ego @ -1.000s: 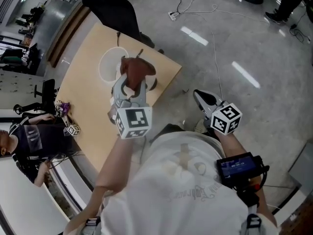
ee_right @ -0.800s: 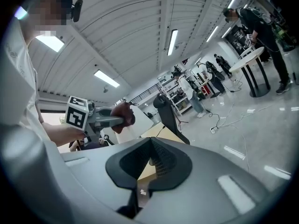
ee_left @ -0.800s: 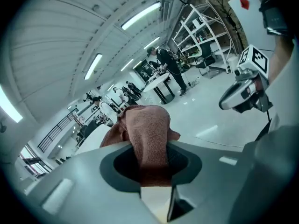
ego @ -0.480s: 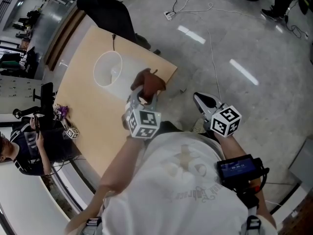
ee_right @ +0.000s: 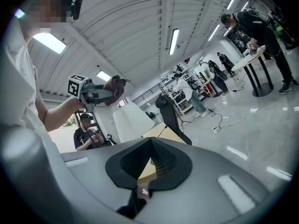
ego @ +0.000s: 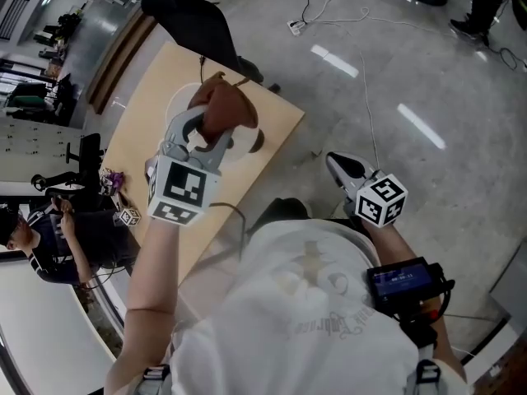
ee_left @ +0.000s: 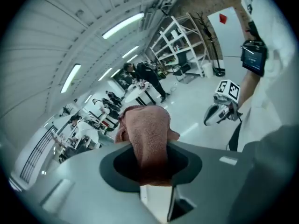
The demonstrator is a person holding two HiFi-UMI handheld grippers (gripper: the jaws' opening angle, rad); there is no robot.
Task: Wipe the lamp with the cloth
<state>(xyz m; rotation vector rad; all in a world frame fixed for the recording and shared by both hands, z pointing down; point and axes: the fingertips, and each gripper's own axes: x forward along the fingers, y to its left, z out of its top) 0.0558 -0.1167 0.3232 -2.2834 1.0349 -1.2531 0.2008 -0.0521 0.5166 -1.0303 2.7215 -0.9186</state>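
Two grippers: left gripper point(ego: 212, 126) clamps the cloth point(ego: 224, 105) above the lamp point(ego: 176, 110), right gripper point(ego: 337, 164) closed.

Workshop hall, shelving racks point(ee_left: 181, 45), polished concrete floor point(ego: 428, 72)

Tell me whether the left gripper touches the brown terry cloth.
Touching. The left gripper view shows the brown terry cloth pinched between the left gripper's jaws.

Glossy grey floor point(ego: 461, 171), wooden table point(ego: 140, 134), strip lights point(ee_right: 174, 40).
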